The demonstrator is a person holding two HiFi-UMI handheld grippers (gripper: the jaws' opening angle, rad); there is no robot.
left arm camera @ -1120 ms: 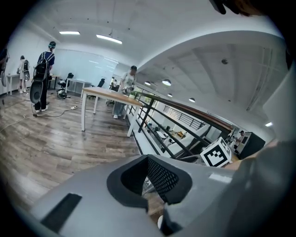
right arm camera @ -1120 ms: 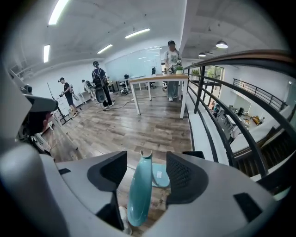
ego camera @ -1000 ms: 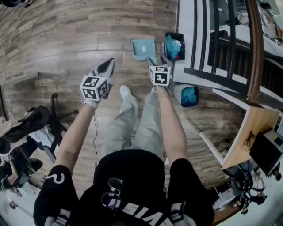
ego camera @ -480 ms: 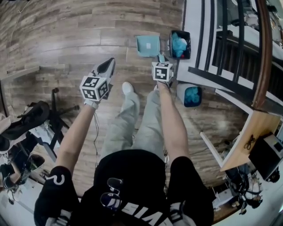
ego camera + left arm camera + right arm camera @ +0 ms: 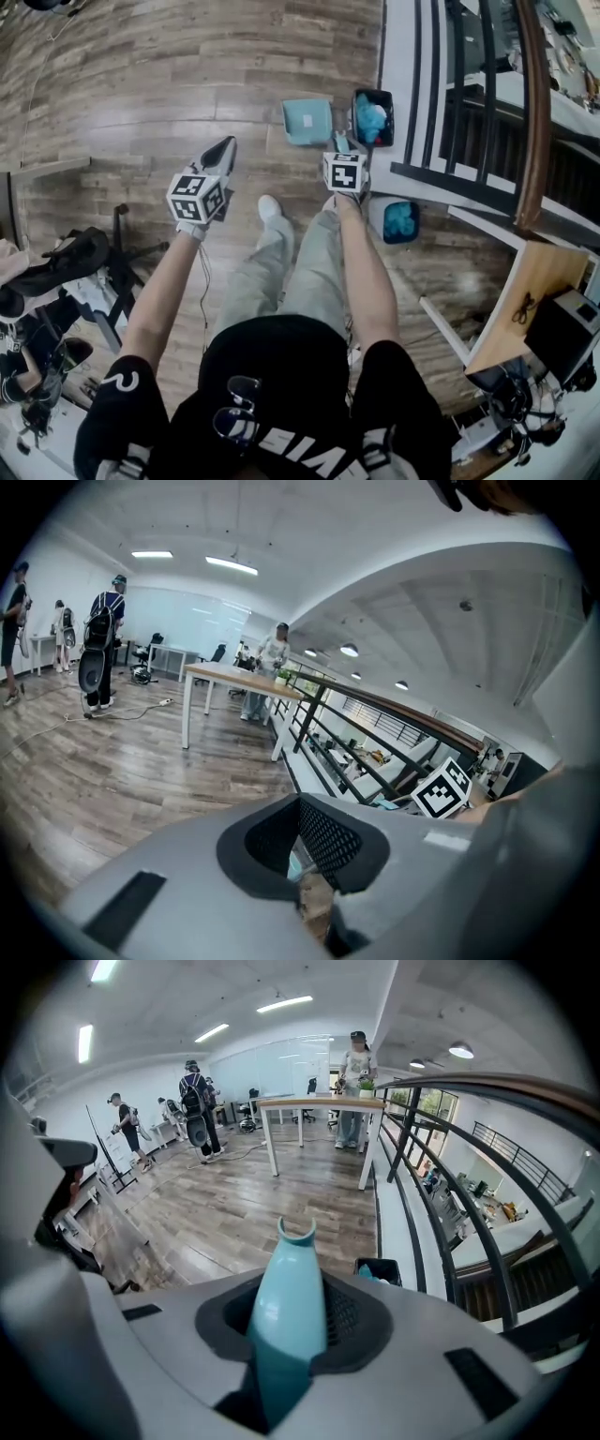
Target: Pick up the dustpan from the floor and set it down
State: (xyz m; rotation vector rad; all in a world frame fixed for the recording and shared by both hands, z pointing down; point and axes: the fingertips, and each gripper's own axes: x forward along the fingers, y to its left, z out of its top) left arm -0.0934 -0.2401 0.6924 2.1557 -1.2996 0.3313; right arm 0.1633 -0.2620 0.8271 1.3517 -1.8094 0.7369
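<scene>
Dustpan [image 5: 307, 122], handle clamped by right gripper [image 5: 339, 146], is beside 1 black bin [image 5: 372, 117]; left gripper [image 5: 219, 153] closed, empty.

Wood-plank floor [image 5: 141, 84] runs under everything. Beside a black railing [image 5: 441, 84] with a wooden handrail [image 5: 531, 122] stands a black bin [image 5: 355, 117] holding something blue [image 5: 372, 117]. Nearer, a white bin [image 5: 377, 211] holds more blue material [image 5: 403, 220]. A pale wooden panel [image 5: 525, 300] lies at the right. At the left sit a black chair base [image 5: 122, 246] and dark clutter [image 5: 56, 262], possibly a bag. Far across the room a long worktop [image 5: 319, 1102] stands on white legs, with a person [image 5: 356, 1072] behind it and another carrying a backpack [image 5: 195, 1101]. Light strips [image 5: 281, 1004] line the ceiling.
</scene>
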